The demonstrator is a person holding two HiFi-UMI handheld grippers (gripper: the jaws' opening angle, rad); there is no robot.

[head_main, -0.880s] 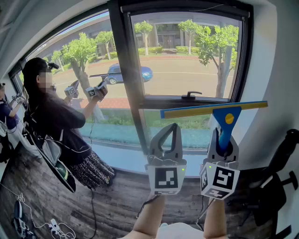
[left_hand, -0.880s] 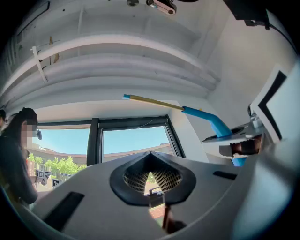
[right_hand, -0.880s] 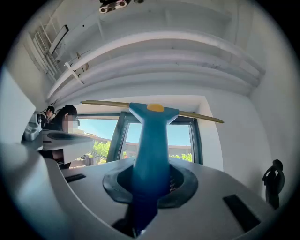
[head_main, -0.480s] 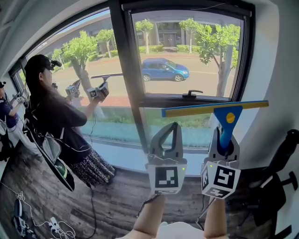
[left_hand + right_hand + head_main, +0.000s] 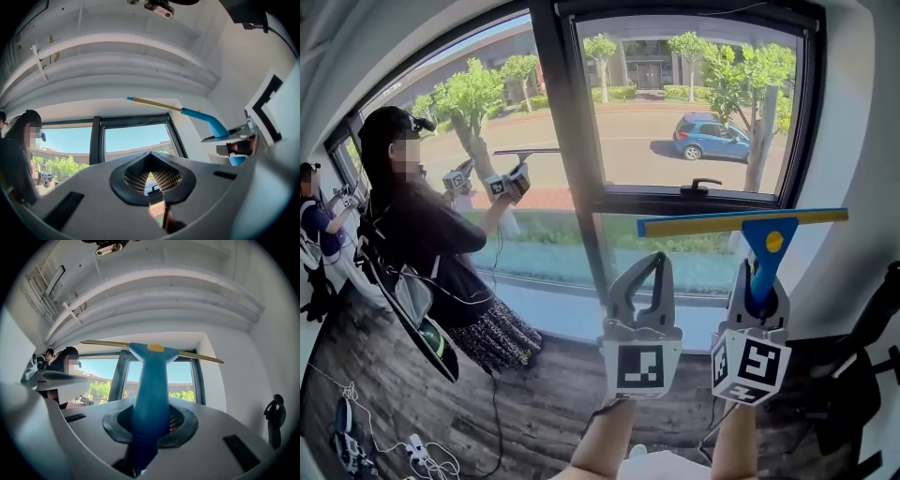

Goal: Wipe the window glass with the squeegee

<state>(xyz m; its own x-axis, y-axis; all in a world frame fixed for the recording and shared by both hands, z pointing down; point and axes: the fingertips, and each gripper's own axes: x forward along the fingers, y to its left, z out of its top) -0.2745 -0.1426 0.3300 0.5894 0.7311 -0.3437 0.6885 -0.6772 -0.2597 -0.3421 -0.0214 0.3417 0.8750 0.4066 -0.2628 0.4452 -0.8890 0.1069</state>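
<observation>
A squeegee (image 5: 765, 246) with a blue handle and a long yellow blade (image 5: 712, 223) stands upright, and my right gripper (image 5: 757, 292) is shut on its handle. The blade lies level in front of the lower part of the right window pane (image 5: 694, 94); I cannot tell whether it touches the glass. In the right gripper view the blue handle of the squeegee (image 5: 152, 380) fills the jaws of the right gripper (image 5: 151, 417). My left gripper (image 5: 656, 261) is held up beside it, shut and empty. From the left gripper (image 5: 151, 161) the squeegee (image 5: 206, 123) shows at the upper right.
A dark window post (image 5: 567, 159) splits the glass, and a window handle (image 5: 705, 185) sits on the frame. Another person (image 5: 422, 244) at the left holds a squeegee (image 5: 523, 152) to the left pane. A white wall (image 5: 862, 141) closes the right. Cables (image 5: 356, 441) lie on the wooden floor.
Both grippers and the squeegee keep nearly the same pose, shifted slightly right in view. A blue car outside has driven to the right.
</observation>
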